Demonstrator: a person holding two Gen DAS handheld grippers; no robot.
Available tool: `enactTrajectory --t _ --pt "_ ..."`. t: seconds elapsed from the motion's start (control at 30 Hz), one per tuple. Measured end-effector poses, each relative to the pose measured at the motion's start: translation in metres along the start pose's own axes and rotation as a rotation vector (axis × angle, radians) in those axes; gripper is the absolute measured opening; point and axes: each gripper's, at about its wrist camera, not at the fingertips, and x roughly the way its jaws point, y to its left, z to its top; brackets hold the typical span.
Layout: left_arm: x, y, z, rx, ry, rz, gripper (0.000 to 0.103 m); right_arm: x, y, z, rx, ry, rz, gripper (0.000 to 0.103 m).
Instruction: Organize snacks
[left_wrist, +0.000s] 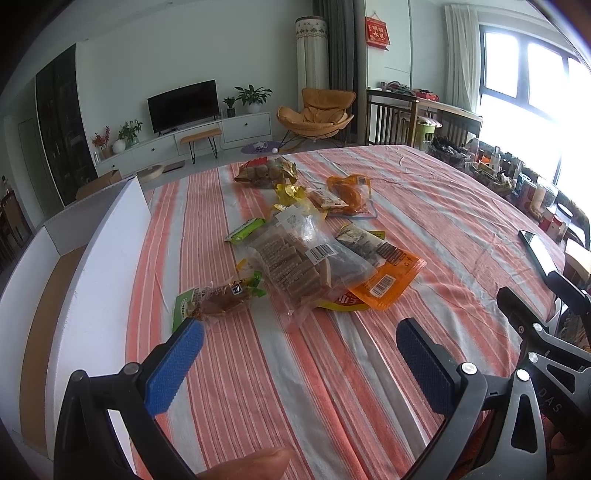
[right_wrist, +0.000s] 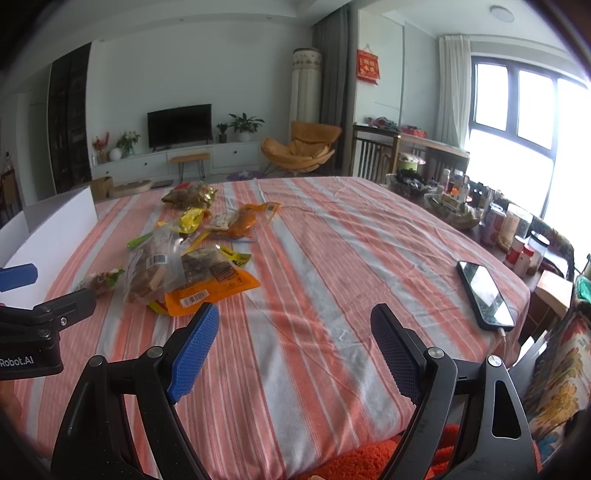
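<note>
Left gripper (left_wrist: 299, 354): fingers spread wide, empty, above striped tablecloth (left_wrist: 424, 192). Right gripper (right_wrist: 293, 347): likewise spread, empty. Snack packets (left_wrist: 299, 254): loose heap mid-table, beside white cardboard box (left_wrist: 92, 258). Phone (right_wrist: 484, 295): near the table's right edge.

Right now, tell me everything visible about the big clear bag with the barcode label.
The clear bag is soft, glossy plastic holding a stack of tan-brown rectangular bars. A white barcode sticker sits on its upper face, a pale printed emblem near its far end. It lies flat on the striped tablecloth in the middle of the snack pile, overlapping the orange packet and a dark packet beside it. It looks sealed. Neither claw touches it.
</note>
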Motion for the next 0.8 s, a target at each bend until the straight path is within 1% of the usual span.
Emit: enactTrajectory --t 0.23,0.8 --pt "0.0009 0.0011 0.0001 -0.004 0.002 -0.001 0.103 -0.0003 0.0006 0.0001 0.001 0.001 0.002 0.087" --pt "0.0086 0.0054 0.0022 -0.017 0.042 -0.022 0.103 -0.0003 -0.0019 0.0004 0.006 0.003 0.004 0.087"
